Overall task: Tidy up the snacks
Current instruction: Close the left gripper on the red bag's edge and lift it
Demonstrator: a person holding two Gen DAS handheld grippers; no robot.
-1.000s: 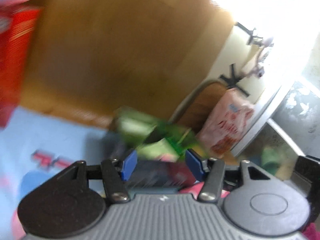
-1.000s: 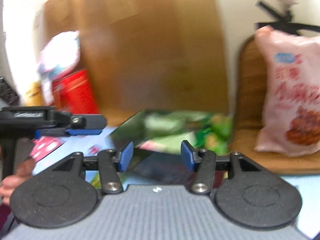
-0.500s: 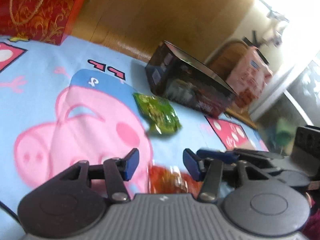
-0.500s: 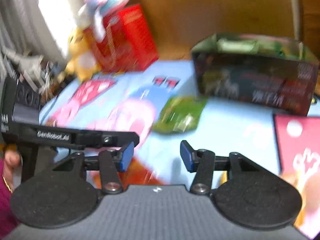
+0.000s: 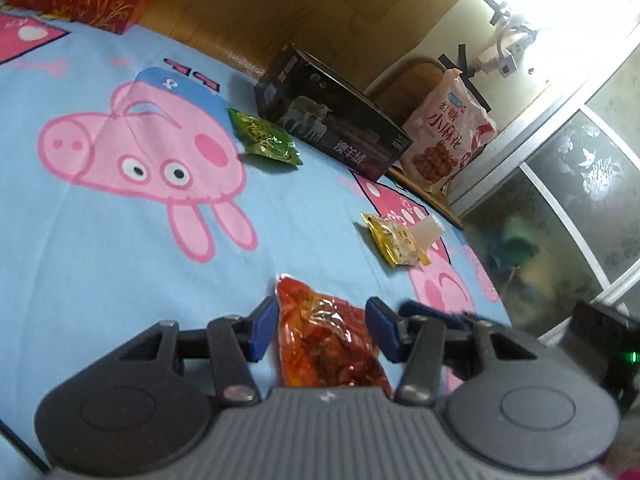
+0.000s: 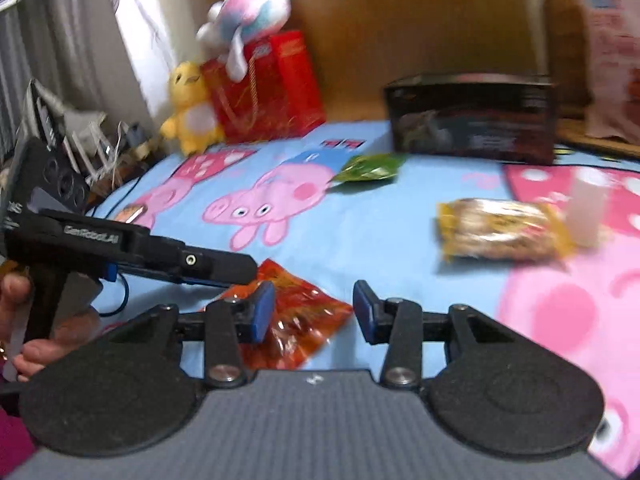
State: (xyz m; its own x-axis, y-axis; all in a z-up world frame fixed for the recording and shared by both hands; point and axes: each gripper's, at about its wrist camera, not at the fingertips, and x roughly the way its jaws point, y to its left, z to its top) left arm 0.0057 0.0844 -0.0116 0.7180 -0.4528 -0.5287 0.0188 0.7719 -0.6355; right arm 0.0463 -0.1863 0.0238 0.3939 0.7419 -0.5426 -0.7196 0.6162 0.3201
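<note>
Holding the left gripper (image 5: 322, 326) low over the bed with its jaws apart, straddling a shiny red-orange crinkly plastic snack packet (image 5: 332, 356). Not pinching it though, just framing it; no pad visibly pressing in. Got the right gripper (image 6: 314, 312) right beside, jaws opening at the moment, with only a corner of that same red packet showing in the gap and nothing clamped.

Lying flat on the light blue cartoon-pig bedsheet (image 5: 120, 240), at the near edge, closest of all the snacks. Looks light, floppy and slick, so probably going to slide or buckle if nipped in the puffy middle. Better to grab the flat crimped seal at the far end, or pinch one long side edge. Easy on the squeeze too: soft contents, likely squashable.

Further out and to the right: a yellow foil snack packet (image 5: 396, 242), touching a small white translucent block (image 5: 428, 232). Same deal there, thin and crackly, so go for the sealed end. Further back, near the middle: a flat green foil sachet (image 5: 266, 142), just beside a dark rectangular cardboard box with an open top (image 5: 332, 128). Guessing that's where the snacks go, being the only open container around.

Beyond the box on the right, a big pink plastic bag of fried twists (image 5: 448, 136), leaning upright. Far left: a red paper gift bag (image 6: 272, 88).
</note>
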